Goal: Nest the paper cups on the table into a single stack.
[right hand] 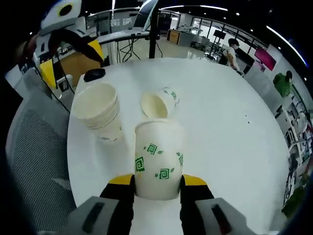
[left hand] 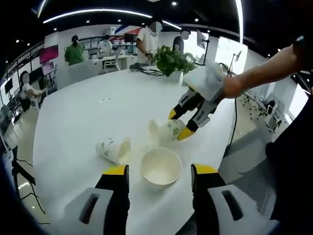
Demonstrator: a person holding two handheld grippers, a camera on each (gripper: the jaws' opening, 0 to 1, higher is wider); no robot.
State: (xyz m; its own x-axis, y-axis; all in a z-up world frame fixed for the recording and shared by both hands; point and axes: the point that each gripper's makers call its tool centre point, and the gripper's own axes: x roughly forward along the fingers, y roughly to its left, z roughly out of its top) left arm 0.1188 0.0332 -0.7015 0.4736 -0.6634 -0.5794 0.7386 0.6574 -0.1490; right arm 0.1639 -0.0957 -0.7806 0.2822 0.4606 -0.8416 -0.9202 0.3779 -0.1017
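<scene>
Gripping a cup (right hand: 157, 161) low on its sides, the right gripper (right hand: 157, 185) has its jaws clamped on it, mouth pointing away from the camera. In the left gripper view, that right gripper (left hand: 179, 126) holds the same cup (left hand: 172, 129) down at the bench (left hand: 78, 117). Near the bench edge stands the stack (left hand: 161, 166), upright, mouth up, between the left gripper's (left hand: 160, 172) jaws, which sit apart, not touching it. A third cup (left hand: 113, 150) lies on its side just beside the stack. Farther back sits a plant (left hand: 172, 60) by the far edge.
</scene>
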